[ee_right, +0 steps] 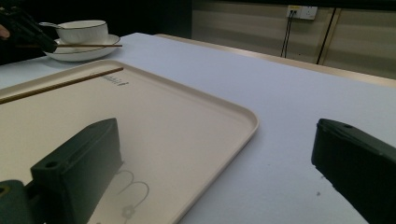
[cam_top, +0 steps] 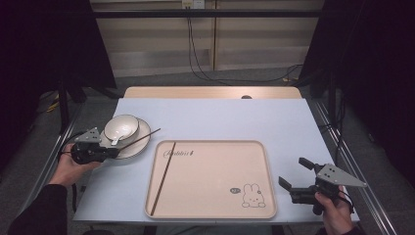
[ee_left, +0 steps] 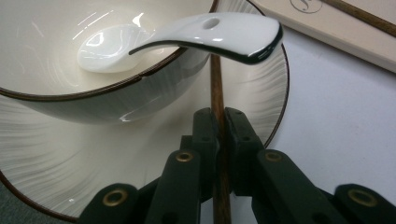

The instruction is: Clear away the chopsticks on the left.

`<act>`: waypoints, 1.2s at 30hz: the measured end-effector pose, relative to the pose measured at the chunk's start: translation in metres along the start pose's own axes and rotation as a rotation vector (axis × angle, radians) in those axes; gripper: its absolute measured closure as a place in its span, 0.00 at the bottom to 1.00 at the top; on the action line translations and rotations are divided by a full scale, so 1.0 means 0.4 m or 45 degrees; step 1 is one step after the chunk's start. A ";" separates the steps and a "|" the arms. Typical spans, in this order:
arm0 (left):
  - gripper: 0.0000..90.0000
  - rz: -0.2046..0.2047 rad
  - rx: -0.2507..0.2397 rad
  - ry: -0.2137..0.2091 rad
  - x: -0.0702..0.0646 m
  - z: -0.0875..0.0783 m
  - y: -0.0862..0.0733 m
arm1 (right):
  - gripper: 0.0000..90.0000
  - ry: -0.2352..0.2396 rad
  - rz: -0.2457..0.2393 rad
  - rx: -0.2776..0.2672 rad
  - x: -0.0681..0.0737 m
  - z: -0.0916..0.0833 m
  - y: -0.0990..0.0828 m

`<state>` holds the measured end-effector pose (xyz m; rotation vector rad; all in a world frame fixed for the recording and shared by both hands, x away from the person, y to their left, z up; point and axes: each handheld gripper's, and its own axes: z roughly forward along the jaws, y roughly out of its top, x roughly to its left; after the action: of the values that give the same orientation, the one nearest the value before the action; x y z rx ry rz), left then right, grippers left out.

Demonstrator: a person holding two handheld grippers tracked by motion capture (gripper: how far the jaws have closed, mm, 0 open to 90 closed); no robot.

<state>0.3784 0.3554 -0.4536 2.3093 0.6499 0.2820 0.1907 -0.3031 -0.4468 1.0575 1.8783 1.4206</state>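
Note:
My left gripper [cam_top: 113,152] [ee_left: 221,122] is shut on a dark wooden chopstick [cam_top: 142,138] [ee_left: 215,84] that lies across a white plate [cam_top: 141,145] [ee_left: 252,102] at the table's left. On that plate stands a white bowl [cam_top: 121,127] [ee_left: 51,56] with a white ceramic spoon [ee_left: 187,35] resting on its rim, the handle above the chopstick. A second chopstick [cam_top: 163,178] [ee_right: 60,84] lies on the left side of a beige tray [cam_top: 210,171] [ee_right: 187,121]. My right gripper [cam_top: 292,174] [ee_right: 215,144] hovers open and bare at the tray's right edge.
The tray has a rabbit print [cam_top: 253,196] at its near right corner. A pale blue tabletop [cam_top: 220,117] extends behind the tray. Dark stands and cables lie on the floor beyond the table's far edge.

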 end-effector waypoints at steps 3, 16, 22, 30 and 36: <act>0.94 -0.024 0.003 -0.017 -0.001 -0.006 0.002 | 0.01 0.001 0.001 -0.001 0.000 0.000 0.000; 0.94 -0.091 -0.043 -0.025 -0.017 -0.027 -0.001 | 0.01 0.005 0.009 -0.007 0.002 0.000 0.001; 0.94 -0.116 -0.069 -0.033 -0.028 -0.041 0.001 | 0.01 0.005 0.002 -0.010 0.001 0.000 0.002; 0.94 -0.158 -0.091 -0.063 -0.056 -0.059 0.015 | 0.01 0.005 0.001 -0.011 0.001 0.000 0.002; 0.94 -0.195 -0.128 -0.046 -0.083 -0.065 0.027 | 0.01 0.006 0.003 -0.011 0.001 0.000 0.002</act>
<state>0.3443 0.3464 -0.4279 2.1509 0.7724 0.1959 0.1907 -0.3025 -0.4461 1.0535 1.8730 1.4329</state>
